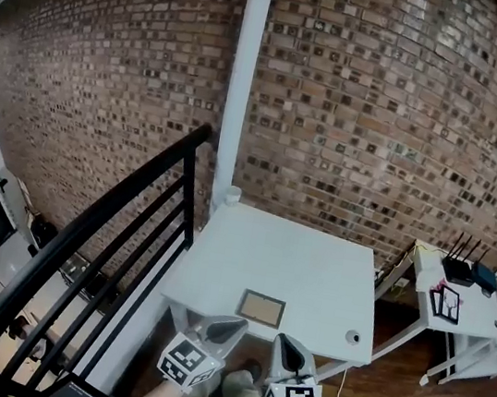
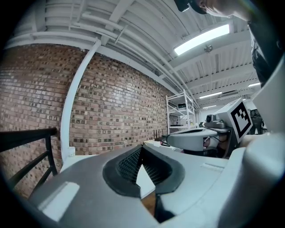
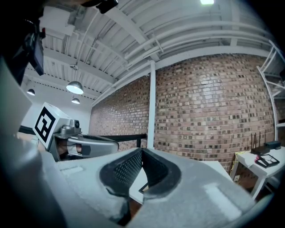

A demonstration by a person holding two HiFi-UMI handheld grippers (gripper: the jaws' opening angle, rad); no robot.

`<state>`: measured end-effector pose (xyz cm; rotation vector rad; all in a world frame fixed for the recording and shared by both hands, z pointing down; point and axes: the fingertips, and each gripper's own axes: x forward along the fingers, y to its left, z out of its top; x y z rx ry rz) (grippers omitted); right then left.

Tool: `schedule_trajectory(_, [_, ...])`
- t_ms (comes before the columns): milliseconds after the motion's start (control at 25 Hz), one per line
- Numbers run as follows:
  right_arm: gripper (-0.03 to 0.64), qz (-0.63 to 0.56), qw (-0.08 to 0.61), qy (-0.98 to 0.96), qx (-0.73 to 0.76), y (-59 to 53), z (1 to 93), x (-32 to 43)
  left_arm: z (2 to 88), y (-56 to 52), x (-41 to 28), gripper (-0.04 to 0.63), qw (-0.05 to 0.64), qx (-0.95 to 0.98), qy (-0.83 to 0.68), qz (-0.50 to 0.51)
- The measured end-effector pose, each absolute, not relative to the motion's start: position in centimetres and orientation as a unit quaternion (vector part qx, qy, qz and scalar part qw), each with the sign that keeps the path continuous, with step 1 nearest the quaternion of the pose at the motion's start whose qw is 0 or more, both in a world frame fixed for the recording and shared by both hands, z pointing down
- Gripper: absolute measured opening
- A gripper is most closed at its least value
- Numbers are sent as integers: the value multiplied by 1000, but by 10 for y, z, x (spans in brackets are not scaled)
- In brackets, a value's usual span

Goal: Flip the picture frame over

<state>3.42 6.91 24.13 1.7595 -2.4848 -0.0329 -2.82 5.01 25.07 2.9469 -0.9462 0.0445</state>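
Frame sits flat near the front edge of the counter. Left hand-held gripper and right hand-held gripper both closed, empty; they'd probably just shove it, not grab it

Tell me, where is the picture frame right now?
In the head view the picture frame lies flat on the white table, near its front edge, just ahead of the left tool and the right tool.

No words, numbers or labels can be read anywhere in these views.
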Motion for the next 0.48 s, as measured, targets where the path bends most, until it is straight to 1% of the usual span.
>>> schedule_trajectory(480, [-8, -13, 53, -821, 569, 68, 244, 28, 252, 49, -35, 11, 24, 951, -308, 16])
